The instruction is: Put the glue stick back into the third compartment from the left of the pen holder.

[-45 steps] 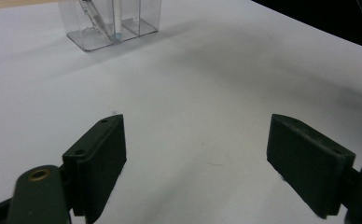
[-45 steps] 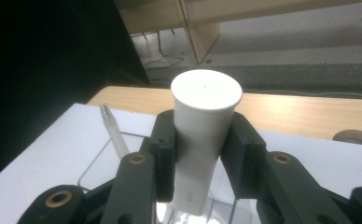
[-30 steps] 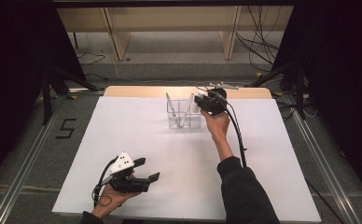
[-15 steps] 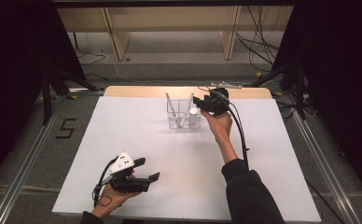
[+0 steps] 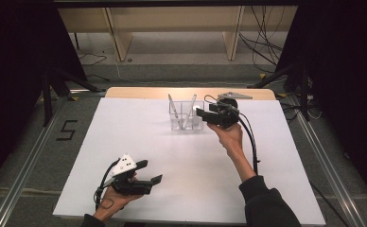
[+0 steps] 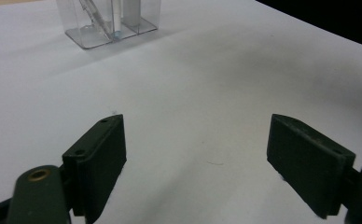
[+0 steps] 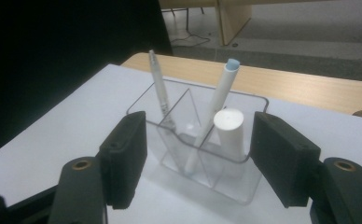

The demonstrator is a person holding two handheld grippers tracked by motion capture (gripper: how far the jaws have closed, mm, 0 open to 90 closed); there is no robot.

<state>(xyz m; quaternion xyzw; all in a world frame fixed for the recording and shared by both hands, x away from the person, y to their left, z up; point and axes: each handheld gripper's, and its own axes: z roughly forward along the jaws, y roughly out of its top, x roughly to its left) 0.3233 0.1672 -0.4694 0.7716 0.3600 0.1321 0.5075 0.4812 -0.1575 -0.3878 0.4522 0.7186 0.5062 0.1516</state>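
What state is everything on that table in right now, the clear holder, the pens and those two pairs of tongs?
Clear organiser: upright on the white table, divided into compartments.
Grey pen: leaning in the left compartment.
Blue-capped pen: leaning in a middle compartment.
White cylinder: standing upright in the right compartment.
Right tongs: open, nothing gripped, jaws just been opening near the organiser.
Left tongs: open wide, empty, low over the table.
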